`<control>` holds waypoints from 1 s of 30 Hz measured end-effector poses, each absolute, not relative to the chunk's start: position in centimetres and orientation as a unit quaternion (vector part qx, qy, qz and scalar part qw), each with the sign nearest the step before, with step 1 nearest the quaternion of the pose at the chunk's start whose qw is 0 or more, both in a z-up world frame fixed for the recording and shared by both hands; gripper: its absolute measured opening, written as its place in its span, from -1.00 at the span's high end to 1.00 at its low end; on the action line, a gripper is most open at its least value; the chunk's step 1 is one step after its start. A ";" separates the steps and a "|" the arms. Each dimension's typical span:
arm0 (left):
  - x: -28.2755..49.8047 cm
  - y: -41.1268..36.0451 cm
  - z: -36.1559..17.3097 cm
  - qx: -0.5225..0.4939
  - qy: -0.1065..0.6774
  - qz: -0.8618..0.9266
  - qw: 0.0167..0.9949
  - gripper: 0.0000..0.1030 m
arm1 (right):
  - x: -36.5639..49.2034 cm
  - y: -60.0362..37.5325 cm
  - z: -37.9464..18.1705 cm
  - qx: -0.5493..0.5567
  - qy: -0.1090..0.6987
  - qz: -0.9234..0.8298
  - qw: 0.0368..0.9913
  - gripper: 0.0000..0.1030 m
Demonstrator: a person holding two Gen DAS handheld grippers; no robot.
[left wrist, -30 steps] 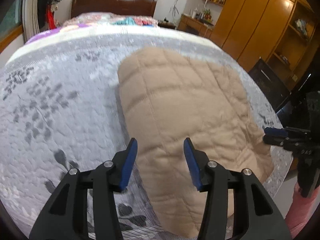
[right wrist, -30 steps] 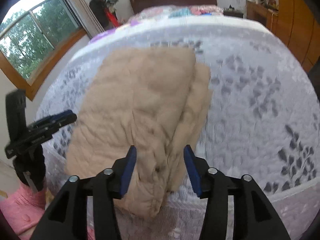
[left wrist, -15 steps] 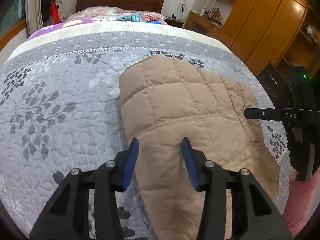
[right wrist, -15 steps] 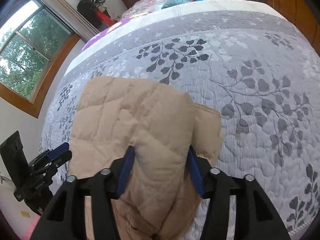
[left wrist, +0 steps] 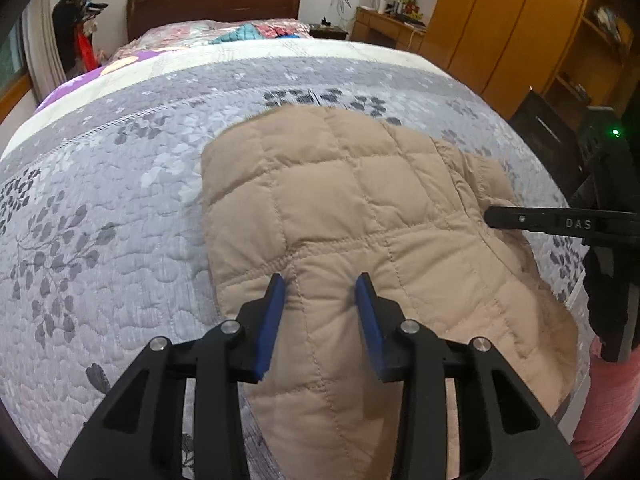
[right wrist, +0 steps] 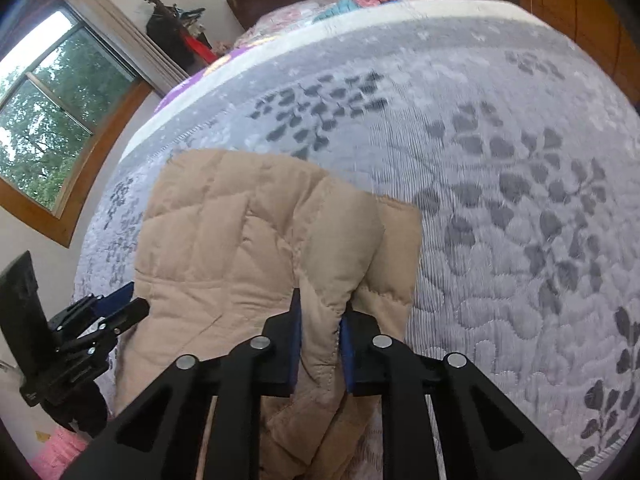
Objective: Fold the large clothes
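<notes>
Item: one tan quilted jacket [left wrist: 360,216], large, already doubled lengthwise, lying on the grey leaf-patterned bedspread [left wrist: 100,220] at the near edge of the bed, its lower end hanging over that edge. Right gripper [right wrist: 319,312]: jaws had just been closing and stood pinched on a raised ridge of the jacket's right-hand layers, fabric bulging above the blue pads [right wrist: 296,332]. Left gripper [left wrist: 320,292]: jaws had also been narrowing, with a fold of the jacket's left side between them, but the pads still stood apart and whether they pressed the cloth could not be told. Step in hand, as judged: securing both near corners before carrying the lower half up and over. To do it well, the left grip should likely seat as firmly as the right and take all layers, not the top one alone; both hands should then lift together and level, so the puffy fill does not skew the fold. Containers: none on the bed; wooden wardrobes [left wrist: 500,20] and open shelves stood at the room's far side, their contents too small to identify.
</notes>
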State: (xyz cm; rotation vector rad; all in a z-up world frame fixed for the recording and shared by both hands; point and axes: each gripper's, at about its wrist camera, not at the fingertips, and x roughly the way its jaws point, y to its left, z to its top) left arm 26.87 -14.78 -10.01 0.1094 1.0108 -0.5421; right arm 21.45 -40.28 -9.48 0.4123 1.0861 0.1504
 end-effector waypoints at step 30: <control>22.1 -13.0 -7.8 0.040 0.464 -0.270 0.843 0.74 | 14.0 -33.3 -5.3 0.078 0.485 0.070 0.868 0.47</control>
